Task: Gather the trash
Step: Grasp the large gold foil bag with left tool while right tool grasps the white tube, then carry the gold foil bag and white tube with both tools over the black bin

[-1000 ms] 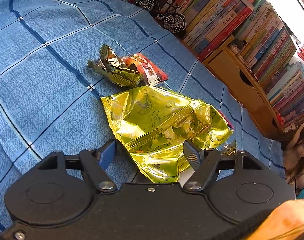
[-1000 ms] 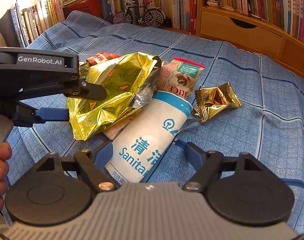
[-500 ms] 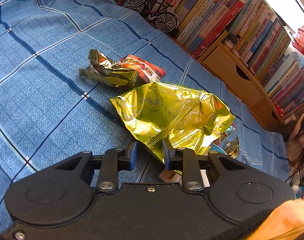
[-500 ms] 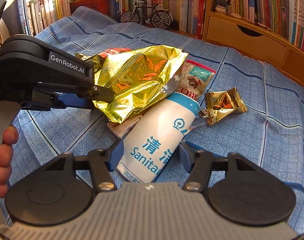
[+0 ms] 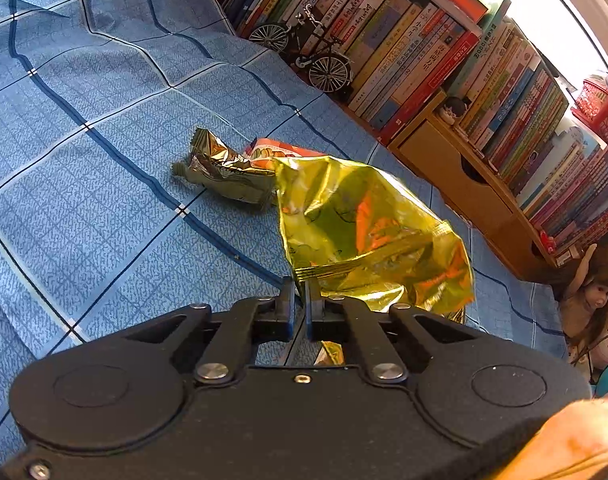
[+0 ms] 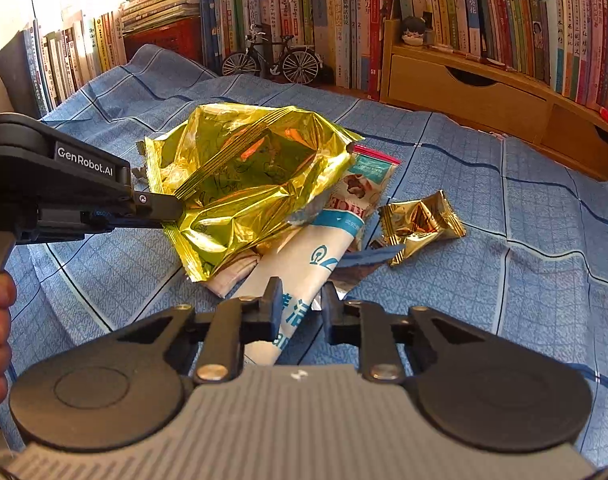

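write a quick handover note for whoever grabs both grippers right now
Left gripper: just closed, shut on the gold foil bag by its sealed edge, bag partly lifted.
Right gripper: just been closing, pinching the white sanitary pouch.
Loose on the blue cloth: small gold wrapper, rice snack packet, green-gold wrapper, orange packet.
Done: two grasps. Left: everything else; no bin in view.

Open blue checked cloth [image 5: 104, 184] is left to the left of the gold foil bag [image 6: 248, 184] and on the near right of the small gold wrapper [image 6: 421, 226]. Passage behind the gold foil bag is bounded by the model bicycle [image 6: 272, 60], the rows of books [image 6: 443, 4] and the wooden drawer unit [image 6: 483, 96]. The bag's left side is blocked by the left gripper [image 6: 172, 210].
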{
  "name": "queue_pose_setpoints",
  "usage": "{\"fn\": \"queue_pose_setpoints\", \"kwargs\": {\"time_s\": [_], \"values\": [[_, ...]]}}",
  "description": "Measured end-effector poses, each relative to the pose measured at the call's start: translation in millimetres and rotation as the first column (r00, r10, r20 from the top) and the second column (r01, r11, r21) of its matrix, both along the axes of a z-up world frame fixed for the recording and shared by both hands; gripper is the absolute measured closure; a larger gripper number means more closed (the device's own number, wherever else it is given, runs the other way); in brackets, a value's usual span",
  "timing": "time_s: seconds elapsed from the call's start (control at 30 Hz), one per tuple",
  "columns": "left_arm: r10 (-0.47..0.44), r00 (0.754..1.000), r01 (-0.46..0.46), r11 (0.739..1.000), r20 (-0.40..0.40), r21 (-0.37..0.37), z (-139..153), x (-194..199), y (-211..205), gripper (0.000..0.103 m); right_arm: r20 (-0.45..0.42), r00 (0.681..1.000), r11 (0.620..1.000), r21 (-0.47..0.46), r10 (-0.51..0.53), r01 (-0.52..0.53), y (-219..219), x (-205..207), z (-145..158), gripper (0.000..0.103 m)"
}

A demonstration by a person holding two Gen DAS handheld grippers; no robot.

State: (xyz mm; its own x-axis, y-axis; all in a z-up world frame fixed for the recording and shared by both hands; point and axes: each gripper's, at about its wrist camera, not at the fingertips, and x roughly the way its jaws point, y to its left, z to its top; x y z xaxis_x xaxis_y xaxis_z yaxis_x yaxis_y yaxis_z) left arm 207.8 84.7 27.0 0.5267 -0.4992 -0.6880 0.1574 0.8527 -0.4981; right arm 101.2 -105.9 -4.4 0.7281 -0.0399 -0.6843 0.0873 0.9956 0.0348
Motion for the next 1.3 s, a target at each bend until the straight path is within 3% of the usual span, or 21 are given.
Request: {"fn": "queue_pose_setpoints", "kwargs": {"time_s": [0.5,0.7,0.83,1.3], "values": [[0.081,0.996,-0.08,0.997,0.04,-0.016,11.2,-21.8,17.9,0.102,0.066,0.998,1.0,-0.009,0.004,-0.004,0.6,-15.1,11.1,0.088],[0.202,0.979,-0.201,0.979,0.022,-0.034,9.9,-26.5,41.7,0.102,0.065,0.998,1.0,0.007,-0.019,0.018,-5.9,-22.3,12.8,0.089],[0.226,0.974,-0.225,0.974,0.032,-0.027,13.5,-31.4,53.8,0.102,0.074,0.997,1.0,0.02,-0.016,0.015,-9.2,-27.0,14.7,0.089],[0.297,0.951,-0.297,0.955,0.086,-0.004,30.4,-67.2,72.4,0.102,0.146,0.98,0.99,0.012,0.136,-0.14,15.8,-32.9,28.1,0.099]]}}
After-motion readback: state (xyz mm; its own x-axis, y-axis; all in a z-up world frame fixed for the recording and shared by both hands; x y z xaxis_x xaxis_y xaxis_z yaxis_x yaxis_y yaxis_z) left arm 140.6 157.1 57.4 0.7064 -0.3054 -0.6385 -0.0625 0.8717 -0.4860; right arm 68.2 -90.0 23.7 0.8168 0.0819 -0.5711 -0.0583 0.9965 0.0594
